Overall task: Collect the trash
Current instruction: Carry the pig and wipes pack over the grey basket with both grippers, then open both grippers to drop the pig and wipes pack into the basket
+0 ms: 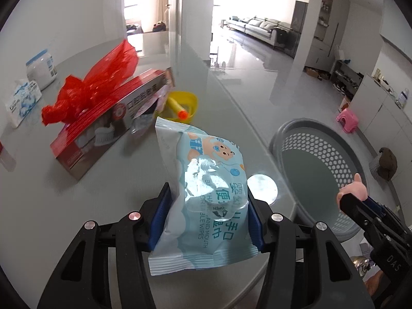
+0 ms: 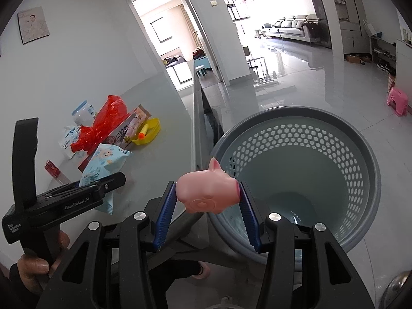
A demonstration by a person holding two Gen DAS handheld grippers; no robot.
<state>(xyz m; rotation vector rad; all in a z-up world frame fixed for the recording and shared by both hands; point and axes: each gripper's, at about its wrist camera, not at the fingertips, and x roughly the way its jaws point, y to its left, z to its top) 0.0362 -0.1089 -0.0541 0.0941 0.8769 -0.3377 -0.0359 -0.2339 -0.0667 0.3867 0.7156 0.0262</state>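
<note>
My left gripper (image 1: pixel 207 206) is shut on a light blue pack of baby wipes (image 1: pixel 206 180) and holds it above the glass table (image 1: pixel 123 180). My right gripper (image 2: pixel 207 200) is shut on a pink toy pig (image 2: pixel 206 191) and holds it over the table's edge, at the rim of a grey perforated basket (image 2: pixel 360 159) that stands on the floor. The basket also shows in the left wrist view (image 1: pixel 322 170), to the right of the wipes. The left gripper (image 2: pixel 97 185) with the wipes (image 2: pixel 103 164) shows in the right wrist view.
On the table lie a red plastic bag (image 1: pixel 95 85) over a red box (image 1: pixel 108 118), a yellow dish (image 1: pixel 185 103) with a foam dart (image 1: pixel 176 108), a white jar (image 1: pixel 42 67) and a tissue pack (image 1: pixel 22 100). A pink stool (image 2: pixel 397 101) stands on the floor.
</note>
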